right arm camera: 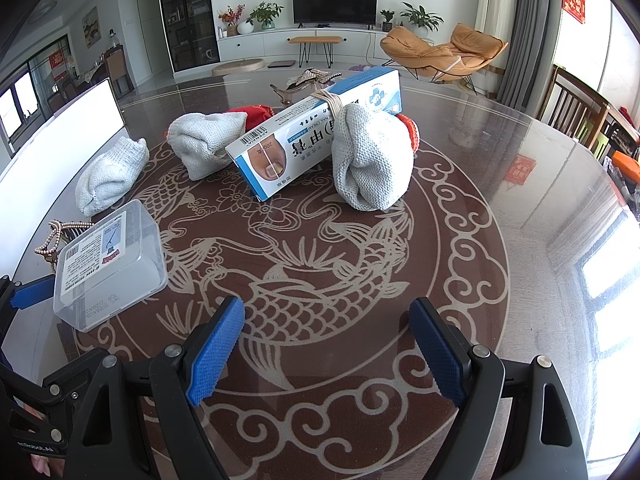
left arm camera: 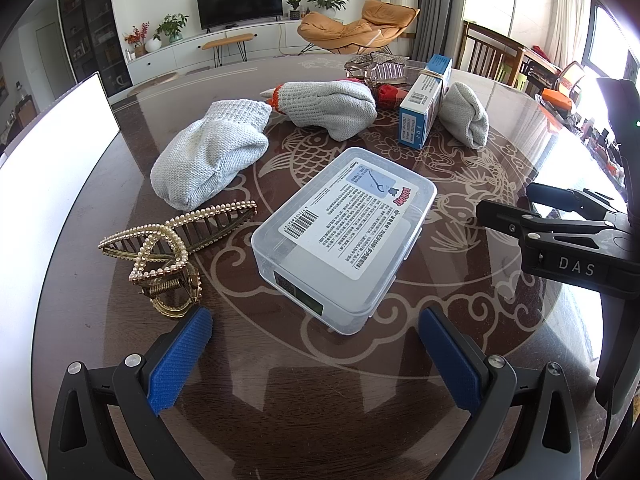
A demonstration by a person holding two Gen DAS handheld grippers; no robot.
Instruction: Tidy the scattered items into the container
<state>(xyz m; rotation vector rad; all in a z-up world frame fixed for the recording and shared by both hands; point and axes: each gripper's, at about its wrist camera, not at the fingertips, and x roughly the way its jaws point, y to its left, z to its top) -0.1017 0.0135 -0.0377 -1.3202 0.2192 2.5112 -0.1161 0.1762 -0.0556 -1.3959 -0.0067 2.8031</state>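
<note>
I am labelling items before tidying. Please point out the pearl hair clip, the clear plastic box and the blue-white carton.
pearl hair clip (left arm camera: 168, 246): left wrist view, on its pearl loop.
clear plastic box (left arm camera: 348, 236): left wrist view, on its label.
blue-white carton (right arm camera: 304, 140): right wrist view, on its printed side.

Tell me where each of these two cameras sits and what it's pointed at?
Left wrist: rides the left tongs, low over the table, facing the clear box and hair clip; its blue pads show, the right tongs at its right edge.
Right wrist: rides the right tongs, facing the carton and rolled socks; the left tongs show at far left.
Shared: box, carton, socks, TV.
</note>
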